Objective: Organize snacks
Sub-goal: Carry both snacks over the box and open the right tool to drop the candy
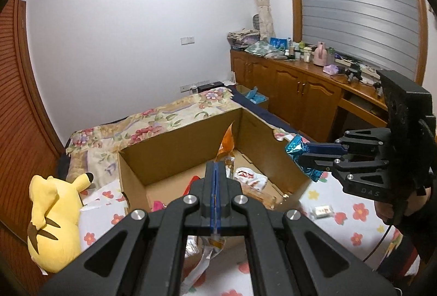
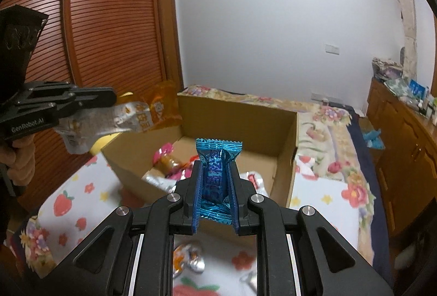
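Note:
An open cardboard box [image 1: 177, 140] [image 2: 245, 115] stands on the bed with several snack packets inside. My left gripper [image 1: 215, 173] is shut on an orange and silver snack bag [image 1: 225, 144], held above the box's near side; the bag [image 2: 136, 113] and that gripper [image 2: 109, 98] also show in the right wrist view. My right gripper [image 2: 215, 162] is shut on a shiny blue wrapped snack [image 2: 215, 173], held above the box's near right edge. In the left wrist view that gripper [image 1: 303, 152] and the blue snack [image 1: 296, 148] hang at the box's right wall.
A yellow plush toy [image 1: 54, 216] lies left of the box. Loose snacks lie on the flowered sheet: a small white packet [image 1: 323, 211] and a silver-orange one [image 2: 188, 257]. A wooden cabinet [image 1: 295, 88] with clutter stands to the right; a slatted wardrobe [image 2: 103, 23] is at the left.

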